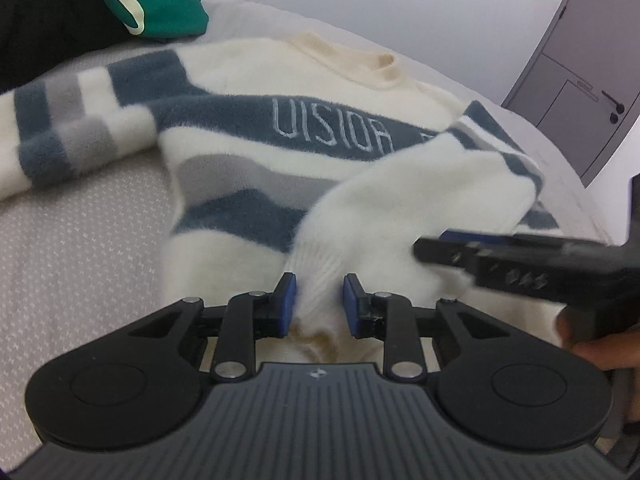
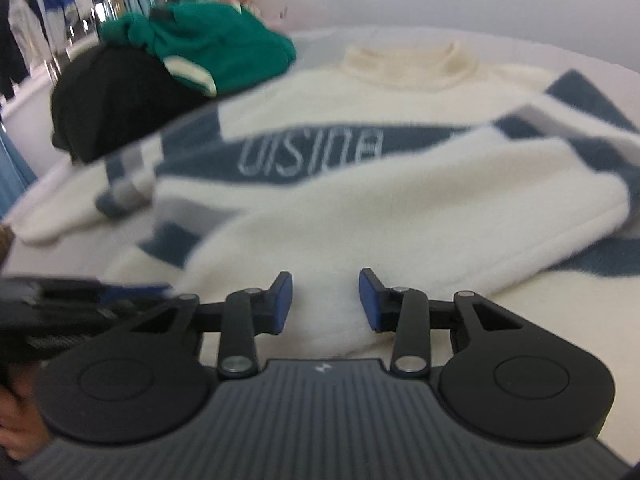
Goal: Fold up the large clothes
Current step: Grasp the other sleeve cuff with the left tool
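Fuzzy cream sweater (image 1: 248, 80) with blue-grey stripes and stitched lettering lies flat on the grey dotted bed (image 1: 80, 240), ribbed collar away from the cameras. One sleeve is folded across the body. Left gripper (image 1: 319, 300): blue-padded fingers pinching its ribbed cuff. Right gripper (image 2: 325, 300): fingers parted around fluffy fabric, contact unclear, view blurred. Green garment (image 2: 224, 52) and black garment (image 2: 112, 96) are bunched beyond, partly cut off.

Sweater (image 1: 248, 184) fluffy knit, ribbed cuff; bed cover (image 1: 80, 240) woven, matt; left claw (image 1: 318, 304) matt black plastic
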A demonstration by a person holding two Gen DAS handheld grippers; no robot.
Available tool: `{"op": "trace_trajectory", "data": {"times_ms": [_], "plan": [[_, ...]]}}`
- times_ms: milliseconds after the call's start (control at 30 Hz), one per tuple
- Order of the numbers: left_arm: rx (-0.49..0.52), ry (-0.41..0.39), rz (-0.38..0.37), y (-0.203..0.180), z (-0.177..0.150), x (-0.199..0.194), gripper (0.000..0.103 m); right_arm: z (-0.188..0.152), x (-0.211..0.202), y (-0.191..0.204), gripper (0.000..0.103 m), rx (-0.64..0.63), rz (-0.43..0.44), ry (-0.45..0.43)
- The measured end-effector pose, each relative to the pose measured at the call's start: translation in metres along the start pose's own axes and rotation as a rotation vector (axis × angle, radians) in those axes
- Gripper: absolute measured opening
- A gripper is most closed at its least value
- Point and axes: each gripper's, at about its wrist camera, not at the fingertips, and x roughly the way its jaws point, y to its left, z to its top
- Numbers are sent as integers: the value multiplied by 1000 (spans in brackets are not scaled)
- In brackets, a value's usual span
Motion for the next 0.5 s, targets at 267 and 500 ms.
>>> {"op": "trace_trajectory", "data": {"times_ms": [267,500], "plan": [[-56,-116,65,24,18,-39,57,-1,1,-2,38,18,-2,-3],[-343,-235,192,101,36,-84,64,2,-1,-1,38,6,-11,-2]]}}
